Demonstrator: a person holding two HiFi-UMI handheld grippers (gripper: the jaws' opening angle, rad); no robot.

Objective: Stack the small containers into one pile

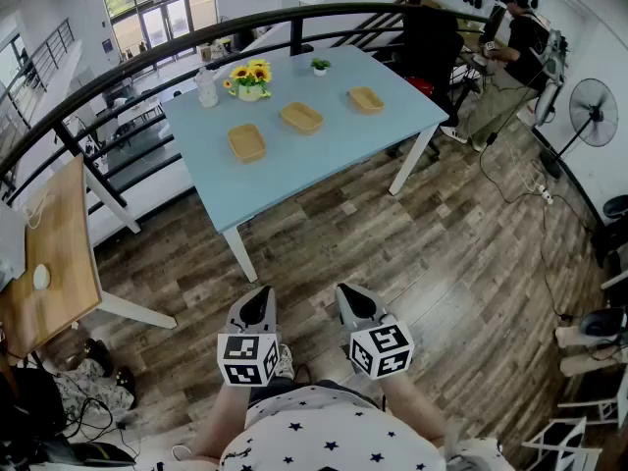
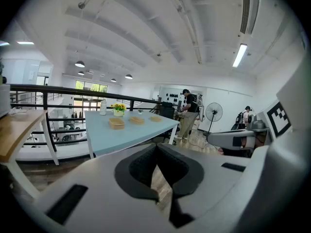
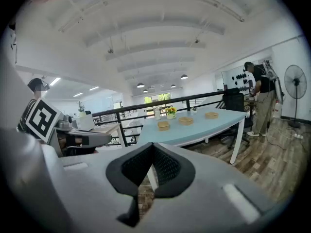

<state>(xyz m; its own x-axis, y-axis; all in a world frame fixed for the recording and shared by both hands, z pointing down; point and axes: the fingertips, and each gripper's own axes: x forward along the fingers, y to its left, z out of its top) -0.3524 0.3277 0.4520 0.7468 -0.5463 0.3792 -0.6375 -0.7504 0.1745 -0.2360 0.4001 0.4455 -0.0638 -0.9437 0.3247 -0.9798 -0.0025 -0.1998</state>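
- Left tool (image 1: pixel 257 297): clenched, nothing btwn the jaws. Held low in front of the person, over the wood floor (image 1: pixel 392 253).
- Right tool (image 1: pixel 351 295): also clenched and empty, just beside the left one, tips pointing fwd.
- Blue table (image 1: pixel 294 180): ahead across a strip of floor, well apart from both tools.
- 3 small containers on it in a diagonal row, each apart from the others, all lying singly: near-left container (image 1: pixel 246 142), middle container (image 1: pixel 301 118), far-right container (image 1: pixel 366 99).
- Behind them, twd the table's far edge: clear bottle (image 1: pixel 206 86), sunflower pot (image 1: pixel 250 77), small green plant (image 1: pixel 320 66).
- Black railing (image 1: pixel 196 42) curves behind the table.
- Farther right: person (image 1: pixel 515 37) at a desk, standing fan (image 1: pixel 594 111).
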